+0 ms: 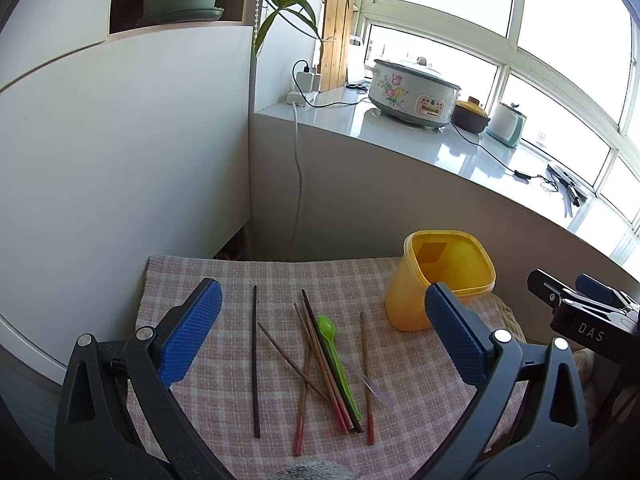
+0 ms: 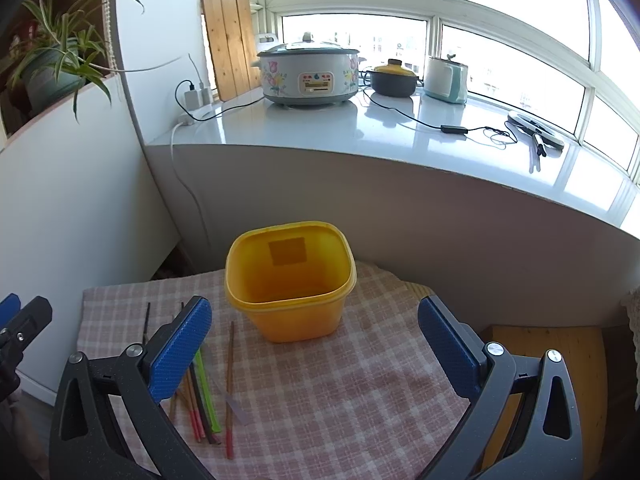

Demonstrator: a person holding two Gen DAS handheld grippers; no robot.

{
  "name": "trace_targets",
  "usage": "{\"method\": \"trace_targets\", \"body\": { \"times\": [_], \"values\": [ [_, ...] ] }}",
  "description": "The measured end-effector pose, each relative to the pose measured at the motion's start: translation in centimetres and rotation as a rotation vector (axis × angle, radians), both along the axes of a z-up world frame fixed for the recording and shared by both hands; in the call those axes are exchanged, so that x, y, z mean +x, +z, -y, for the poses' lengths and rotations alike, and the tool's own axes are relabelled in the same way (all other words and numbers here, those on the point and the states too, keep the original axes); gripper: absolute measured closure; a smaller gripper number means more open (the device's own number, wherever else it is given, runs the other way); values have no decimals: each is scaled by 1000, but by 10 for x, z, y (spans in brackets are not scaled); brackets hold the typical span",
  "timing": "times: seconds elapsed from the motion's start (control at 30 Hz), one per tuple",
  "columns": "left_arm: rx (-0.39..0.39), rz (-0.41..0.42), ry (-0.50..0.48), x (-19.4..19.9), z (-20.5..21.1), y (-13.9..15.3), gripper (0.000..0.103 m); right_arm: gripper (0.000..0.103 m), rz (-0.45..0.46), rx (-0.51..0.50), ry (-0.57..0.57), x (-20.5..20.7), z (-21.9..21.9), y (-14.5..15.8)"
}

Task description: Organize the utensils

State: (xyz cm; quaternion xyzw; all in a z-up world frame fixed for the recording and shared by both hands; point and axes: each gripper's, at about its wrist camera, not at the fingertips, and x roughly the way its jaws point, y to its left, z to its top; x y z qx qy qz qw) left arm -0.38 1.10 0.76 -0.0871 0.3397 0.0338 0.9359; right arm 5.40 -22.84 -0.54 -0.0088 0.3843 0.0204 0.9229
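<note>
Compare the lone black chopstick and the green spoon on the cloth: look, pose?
The black chopstick is a thin, dark, straight stick; the green spoon is bright, wider and has a bowl at its far end. The black chopstick lies alone, apart from the others; the green spoon sits in the crossed pile of brown chopsticks. Both lie flat on the checked cloth, outside the yellow container.

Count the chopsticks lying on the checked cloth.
6, possibly more hidden in the overlap. One dark chopstick lies alone at the left; four cross in a pile beside the green spoon; one red-tipped chopstick lies right, nearest the yellow container.
</note>
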Motion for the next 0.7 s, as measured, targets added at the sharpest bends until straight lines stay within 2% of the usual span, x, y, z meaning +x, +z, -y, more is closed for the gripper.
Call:
{"method": "trace_targets", "body": {
  "times": [0.7],
  "values": [
    [-3,0,-1,1,0,-2,0,1,-6,-6,4,4,-5,-3]
  ]
}}
